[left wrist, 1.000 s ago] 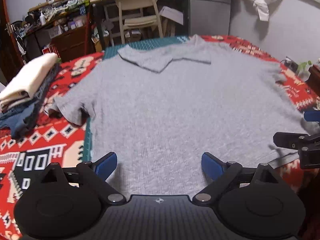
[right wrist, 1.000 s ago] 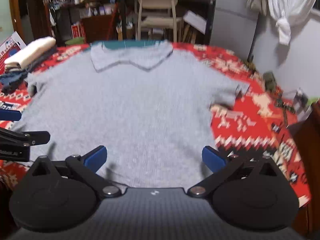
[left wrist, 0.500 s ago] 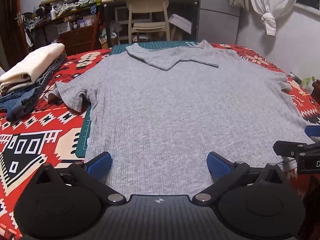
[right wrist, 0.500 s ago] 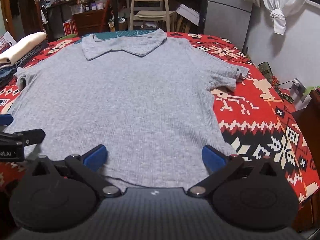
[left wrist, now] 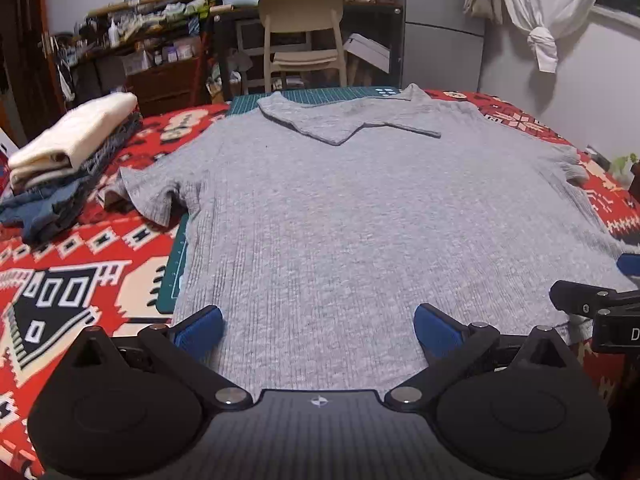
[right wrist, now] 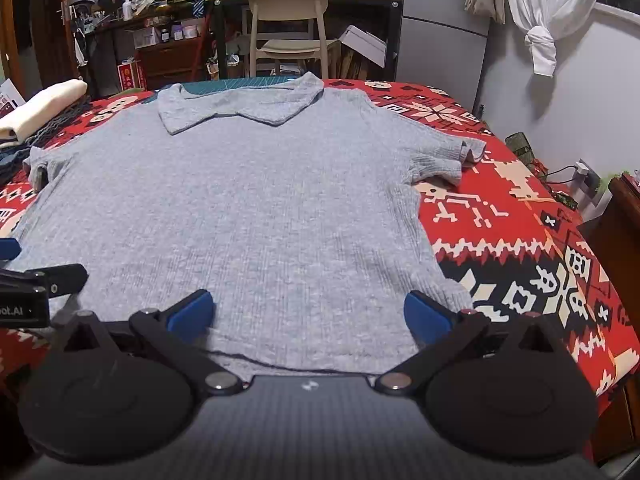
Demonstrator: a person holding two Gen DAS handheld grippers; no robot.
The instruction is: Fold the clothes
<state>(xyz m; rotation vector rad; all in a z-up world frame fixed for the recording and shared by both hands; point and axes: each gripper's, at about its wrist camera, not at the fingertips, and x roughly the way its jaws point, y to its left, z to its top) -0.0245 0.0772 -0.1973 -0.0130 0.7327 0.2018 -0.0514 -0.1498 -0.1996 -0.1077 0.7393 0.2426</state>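
Grey shirt (left wrist: pixel 360 208) flat; both grippers wide, low at hem.

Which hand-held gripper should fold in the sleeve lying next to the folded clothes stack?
Left hand-held gripper: open, at the grey polo shirt's hem on that sleeve's side; the right one sits farther off.

Grey shirt (left wrist: pixel 340 216) lies flat; left hand-held gripper (left wrist: pixel 318 330) spread wide above its hem.

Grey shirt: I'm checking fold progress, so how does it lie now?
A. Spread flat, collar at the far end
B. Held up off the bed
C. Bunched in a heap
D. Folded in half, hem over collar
A: the shirt lies spread flat, both sleeves out, collar far from the open grippers.
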